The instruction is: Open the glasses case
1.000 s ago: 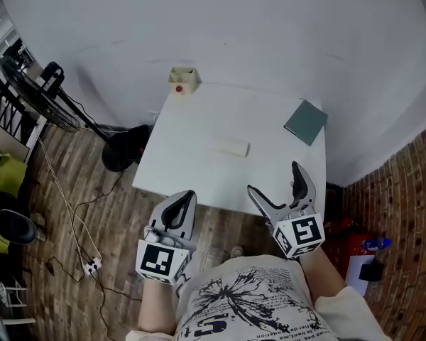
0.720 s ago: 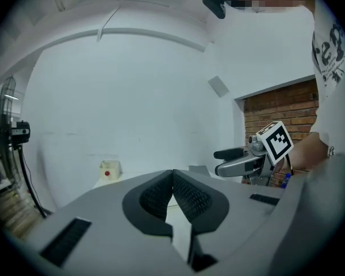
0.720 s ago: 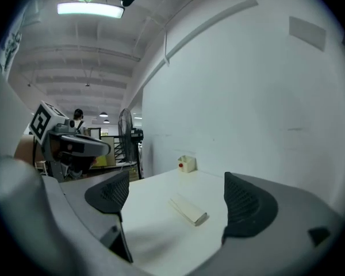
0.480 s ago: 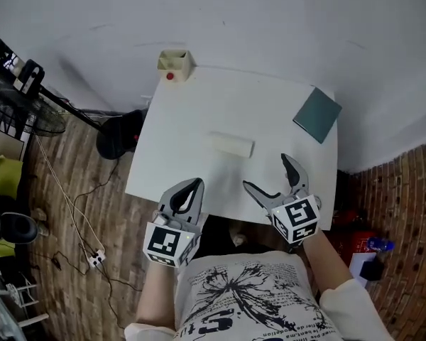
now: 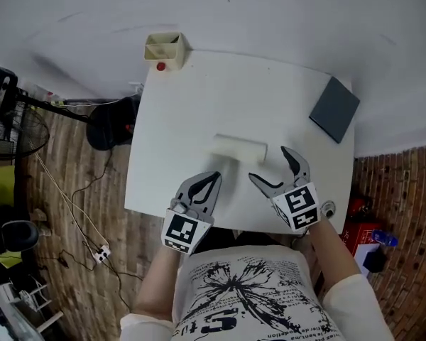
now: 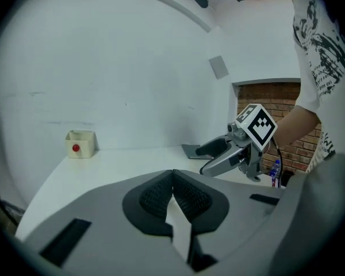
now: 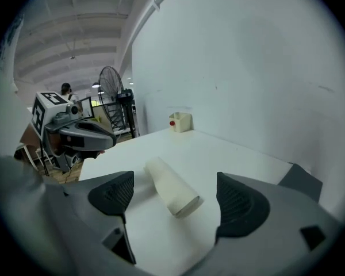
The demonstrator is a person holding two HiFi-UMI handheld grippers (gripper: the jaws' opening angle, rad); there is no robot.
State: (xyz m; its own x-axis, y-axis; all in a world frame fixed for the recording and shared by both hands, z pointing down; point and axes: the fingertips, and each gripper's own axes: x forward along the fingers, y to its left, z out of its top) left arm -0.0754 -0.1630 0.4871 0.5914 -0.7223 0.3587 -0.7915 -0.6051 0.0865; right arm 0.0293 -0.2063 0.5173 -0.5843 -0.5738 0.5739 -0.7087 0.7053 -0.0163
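Note:
The cream glasses case (image 5: pixel 239 148) lies shut on the white table (image 5: pixel 199 98), a little past its near edge. My right gripper (image 5: pixel 271 165) hovers just short of the case's right end, its jaws wide and closing. In the right gripper view the case (image 7: pixel 171 186) lies ahead between the pads (image 7: pixel 112 191), touching neither; the right gripper (image 7: pixel 175 197) holds nothing. My left gripper (image 5: pixel 207 183) is over the near edge, short of the case's left end. Its pads (image 6: pixel 187 194) meet with nothing between them, so the left gripper (image 6: pixel 172 174) is shut.
A small cream box (image 5: pixel 164 49) with a red dot stands at the table's far left corner. A dark grey flat pad (image 5: pixel 334 109) lies at the far right corner. A fan's black base (image 5: pixel 106 123) and cables lie on the wooden floor to the left.
Both grippers have come forward and down from in front of the table to over its near edge, close to the case. The right jaws have narrowed slightly.

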